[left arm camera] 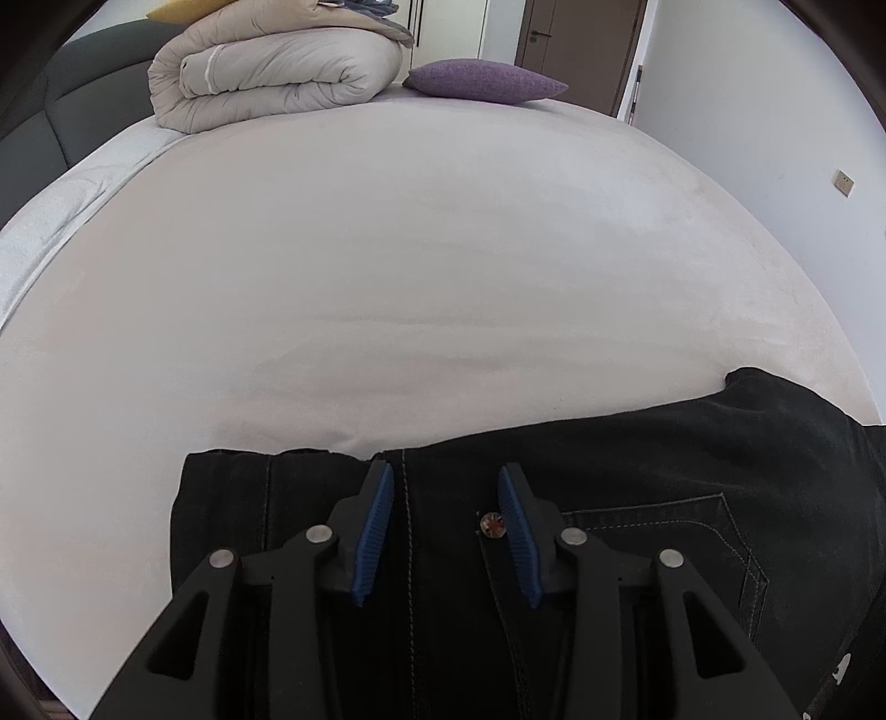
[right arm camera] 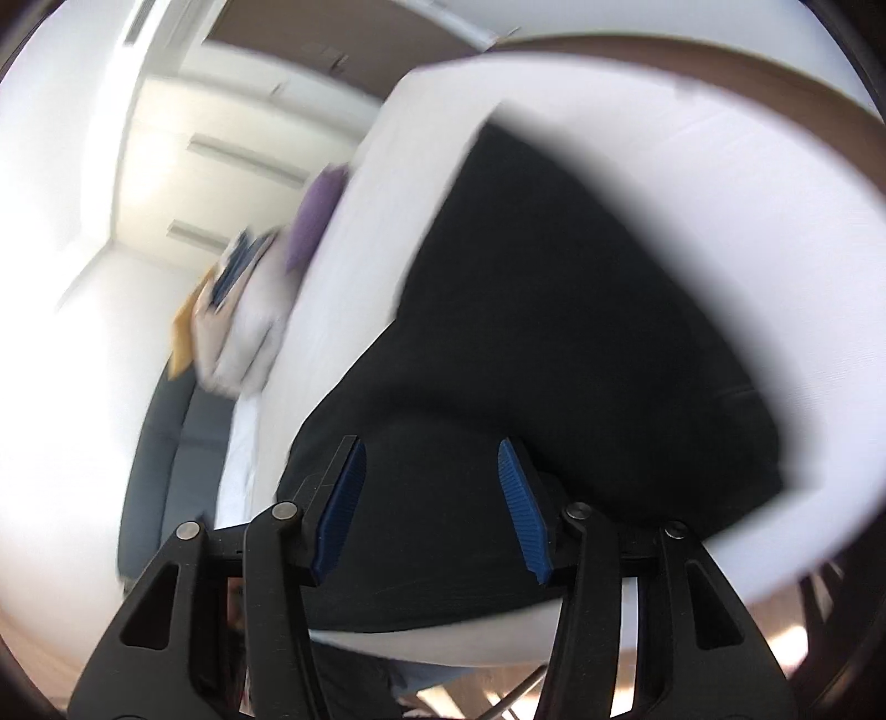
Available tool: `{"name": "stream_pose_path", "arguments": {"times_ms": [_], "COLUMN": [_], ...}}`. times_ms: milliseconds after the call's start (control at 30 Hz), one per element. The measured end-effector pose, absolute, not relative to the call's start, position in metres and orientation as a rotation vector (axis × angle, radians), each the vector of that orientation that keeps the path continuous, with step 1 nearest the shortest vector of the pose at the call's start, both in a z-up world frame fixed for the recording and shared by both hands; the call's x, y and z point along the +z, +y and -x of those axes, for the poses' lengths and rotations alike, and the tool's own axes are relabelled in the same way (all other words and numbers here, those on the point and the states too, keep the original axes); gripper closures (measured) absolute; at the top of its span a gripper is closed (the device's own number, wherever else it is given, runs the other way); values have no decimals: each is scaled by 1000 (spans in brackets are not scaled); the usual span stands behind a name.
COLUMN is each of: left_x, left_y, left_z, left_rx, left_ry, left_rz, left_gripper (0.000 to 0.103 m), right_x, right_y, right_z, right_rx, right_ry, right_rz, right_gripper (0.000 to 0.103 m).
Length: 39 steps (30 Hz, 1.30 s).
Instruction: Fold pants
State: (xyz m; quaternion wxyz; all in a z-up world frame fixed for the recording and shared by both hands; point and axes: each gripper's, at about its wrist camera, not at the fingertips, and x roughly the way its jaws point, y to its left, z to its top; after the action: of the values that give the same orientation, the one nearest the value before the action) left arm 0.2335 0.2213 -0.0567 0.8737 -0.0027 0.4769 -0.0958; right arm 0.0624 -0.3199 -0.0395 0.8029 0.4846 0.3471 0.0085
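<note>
The left gripper point(left arm camera: 446, 482) hovers level over the black pants point(left arm camera: 637, 498), jaws apart and empty, straddling a seam beside the button point(left arm camera: 492, 524). The right gripper point(right arm camera: 429, 459) is rolled sideways, jaws apart over the blurred pants. The pants lie on the bed's point(left arm camera: 415, 249) near edge; beyond them sit a folded duvet point(left arm camera: 277, 72) and purple pillow point(left arm camera: 487, 82).

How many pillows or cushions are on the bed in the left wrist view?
1 clearly: a purple fabric cushion at the far edge, right of the folded beige duvet. A yellow corner behind the duvet may be another.
</note>
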Motion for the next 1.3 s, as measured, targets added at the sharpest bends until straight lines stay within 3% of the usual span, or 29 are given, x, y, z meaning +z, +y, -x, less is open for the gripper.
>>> {"name": "stream_pose_path", "arguments": {"times_ms": [67, 167, 233, 533, 800, 1033, 1133, 1300], "left_x": [-45, -17, -5, -8, -56, -61, -62, -64], "left_y": [219, 200, 179, 61, 13, 14, 14, 18], "left_z": [-222, -198, -186, -130, -127, -122, -119, -119], "left_rx": [-163, -191, -248, -554, -607, -617, -606, -601], "left_ry": [975, 882, 850, 879, 1007, 1013, 1008, 1006], "left_rz": [-15, 26, 71, 139, 138, 147, 125, 155], "left_gripper": [50, 27, 19, 18, 19, 19, 19, 20], "right_x": [-22, 8, 19, -53, -82, -94, -89, -90], "right_y": [-350, -375, -379, -356, -355, -355, -355, -359], "right_z": [-32, -2, 4, -14, -16, -17, -31, -56], "right_rx": [-101, -212, -212, -204, -84, -31, -21, -38], "right_ry": [674, 582, 544, 680, 546, 476, 468, 517], "right_rz": [-1029, -1014, -1029, -1346, -1456, -1479, -1447, -1399], "right_gripper": [53, 38, 38, 38, 36, 37, 40, 82]}}
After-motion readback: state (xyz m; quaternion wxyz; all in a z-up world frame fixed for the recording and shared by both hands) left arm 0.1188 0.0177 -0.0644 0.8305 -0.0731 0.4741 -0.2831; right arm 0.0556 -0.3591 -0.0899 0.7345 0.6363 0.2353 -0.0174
